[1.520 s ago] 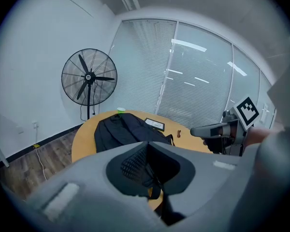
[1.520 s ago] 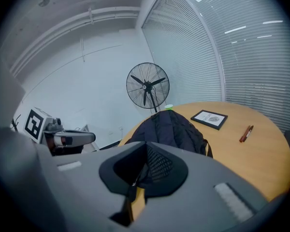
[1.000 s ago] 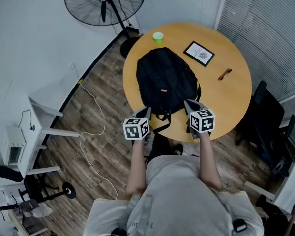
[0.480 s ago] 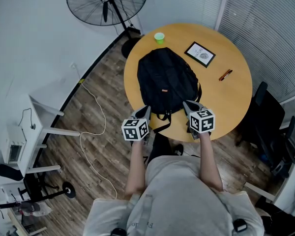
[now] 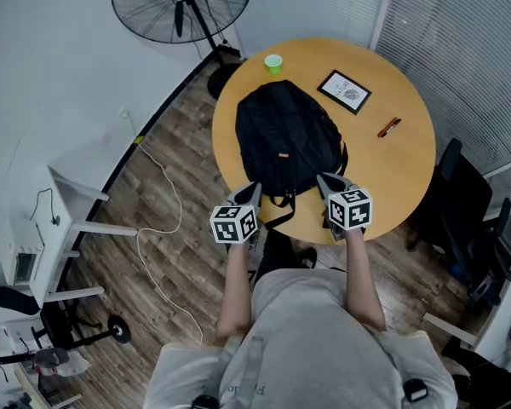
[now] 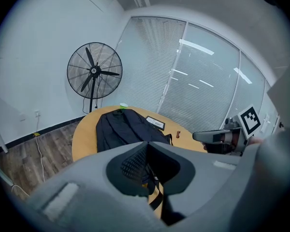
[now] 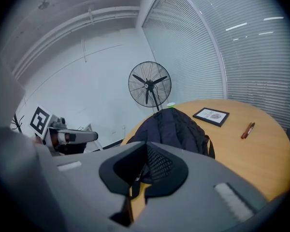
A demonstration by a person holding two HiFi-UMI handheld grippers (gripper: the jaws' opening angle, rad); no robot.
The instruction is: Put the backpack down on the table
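The black backpack (image 5: 285,139) lies flat on the round wooden table (image 5: 392,169), with its straps hanging over the near edge. My left gripper (image 5: 252,192) is at the backpack's near left corner and my right gripper (image 5: 324,181) at its near right corner. In the left gripper view the jaws (image 6: 147,146) are shut, with the backpack (image 6: 123,129) just beyond them and a strap showing below. The right gripper view shows the same: jaws (image 7: 146,146) closed together in front of the backpack (image 7: 176,127). I see nothing clamped between either pair.
On the table stand a green cup (image 5: 273,62), a framed picture (image 5: 344,92) and a pen (image 5: 389,129). A floor fan (image 5: 180,2) stands behind the table. A dark chair (image 5: 468,220) is at the right, a white desk (image 5: 68,220) at the left, and a cable lies on the floor.
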